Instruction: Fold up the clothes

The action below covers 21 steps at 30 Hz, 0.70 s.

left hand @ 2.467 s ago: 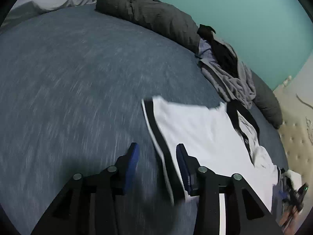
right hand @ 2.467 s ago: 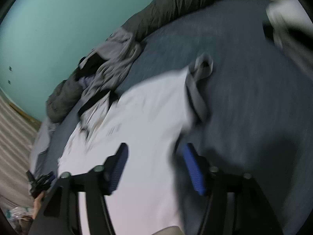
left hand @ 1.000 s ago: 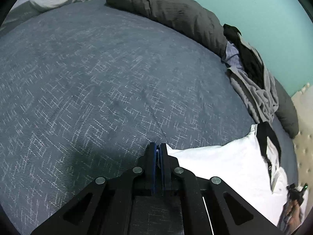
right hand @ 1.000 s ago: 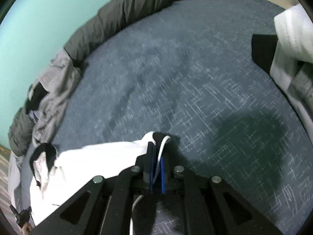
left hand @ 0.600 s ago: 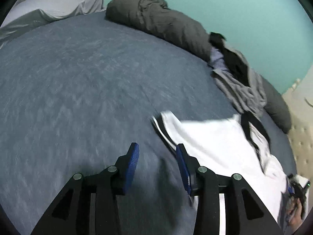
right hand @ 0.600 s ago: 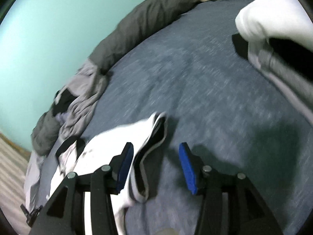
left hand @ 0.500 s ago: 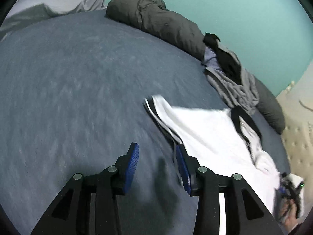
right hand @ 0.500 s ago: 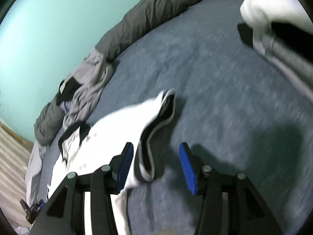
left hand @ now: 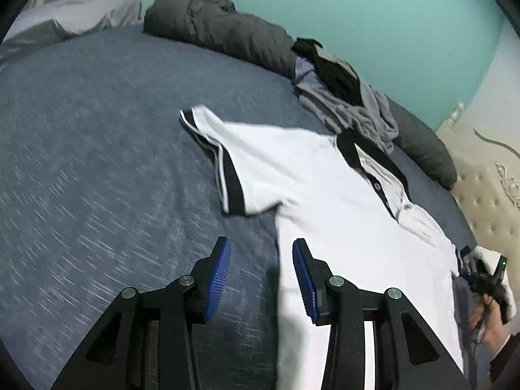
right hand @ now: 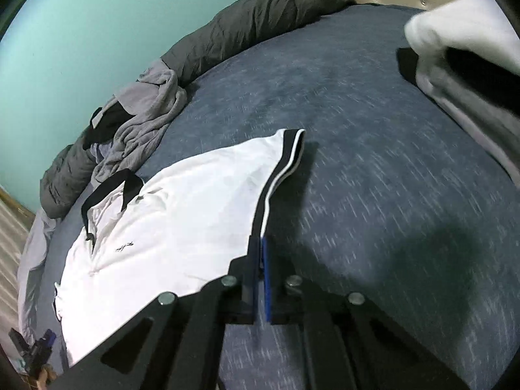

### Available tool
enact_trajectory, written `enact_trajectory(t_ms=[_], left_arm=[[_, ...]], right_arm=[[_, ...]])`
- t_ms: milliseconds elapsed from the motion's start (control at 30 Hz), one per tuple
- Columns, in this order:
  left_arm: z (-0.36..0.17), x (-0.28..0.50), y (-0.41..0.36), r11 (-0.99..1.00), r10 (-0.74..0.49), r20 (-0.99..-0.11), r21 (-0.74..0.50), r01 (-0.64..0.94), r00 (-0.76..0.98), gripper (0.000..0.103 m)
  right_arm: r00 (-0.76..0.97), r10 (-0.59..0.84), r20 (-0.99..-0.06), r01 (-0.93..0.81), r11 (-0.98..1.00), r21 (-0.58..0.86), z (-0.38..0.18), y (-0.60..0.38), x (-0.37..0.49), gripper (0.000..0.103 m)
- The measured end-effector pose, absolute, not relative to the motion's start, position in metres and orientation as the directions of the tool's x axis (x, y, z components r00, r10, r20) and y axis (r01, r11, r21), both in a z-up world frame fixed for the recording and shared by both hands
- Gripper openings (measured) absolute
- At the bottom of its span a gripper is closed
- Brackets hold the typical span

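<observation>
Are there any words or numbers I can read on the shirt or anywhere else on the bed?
White polo shirt: a small dark script mark on the chest, too small and blurred to read.
Nothing else carries readable text: none shows on the grey clothes pile, the blue bedspread, the teal wall or either gripper.

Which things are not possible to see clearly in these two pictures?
- Shirt hem: left wrist view, cut off by bottom edge and the left gripper.
- Chest logo: right wrist view, too small to read.
- What the right gripper pinches: right wrist view, hidden between its shut pads.
</observation>
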<state>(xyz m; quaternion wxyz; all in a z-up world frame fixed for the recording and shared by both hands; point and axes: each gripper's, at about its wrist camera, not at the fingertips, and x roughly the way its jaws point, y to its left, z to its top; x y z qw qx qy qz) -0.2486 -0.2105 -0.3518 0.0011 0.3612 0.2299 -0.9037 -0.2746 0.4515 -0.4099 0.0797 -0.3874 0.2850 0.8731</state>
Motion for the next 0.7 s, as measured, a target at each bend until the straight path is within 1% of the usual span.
enact_trajectory(t_ms=[67,133,267,367,433,467,533,667,700], left_arm=[[-0.358,-0.248,-0.207,-0.896,0.174,-0.662,-0.414,0.162,-0.729,0.043],[-0.360,-0.248,-0.204,-0.902,0.173,-0.669,-0.403,0.156,-0.723,0.043],[-0.359,-0.245,-0.206,-0.905,0.167,-0.667,-0.396,0.154,-0.726,0.043],[-0.359,-0.245,-0.206,-0.904,0.171,-0.666,-0.400,0.154,-0.726,0.043],[-0.359,-0.246,-0.205,-0.903,0.173,-0.666,-0.400,0.153,-0.725,0.043],[-0.359,-0.246,-0.205,-0.903,0.174,-0.666,-0.402,0.153,-0.725,0.043],[-0.359,-0.246,-0.206,-0.903,0.177,-0.665,-0.403,0.150,-0.726,0.043],[-0.358,-0.246,-0.205,-0.903,0.179,-0.664,-0.404,0.147,-0.726,0.043],[-0.359,-0.247,-0.206,-0.903,0.181,-0.663,-0.404,0.144,-0.726,0.043]], right_arm=[[-0.634,-0.105,-0.766,-0.372,-0.828,0.420,-0.424,0.446,-0.273,0.002],[-0.612,-0.109,-0.783,-0.371,-0.835,0.406,-0.431,0.441,-0.272,0.002],[-0.639,-0.093,-0.764,-0.390,-0.817,0.425,-0.429,0.445,-0.268,0.002],[-0.709,-0.084,-0.700,-0.373,-0.798,0.473,-0.416,0.453,-0.261,0.003],[-0.738,-0.034,-0.674,-0.411,-0.769,0.489,-0.410,0.464,-0.253,0.004],[-0.733,-0.004,-0.680,-0.447,-0.751,0.486,-0.411,0.471,-0.251,0.005],[-0.698,-0.008,-0.716,-0.476,-0.742,0.472,-0.418,0.477,-0.255,0.006],[-0.666,-0.072,-0.742,-0.434,-0.772,0.465,-0.429,0.469,-0.277,0.006],[-0.672,-0.076,-0.737,-0.419,-0.781,0.463,-0.428,0.464,-0.282,0.006]])
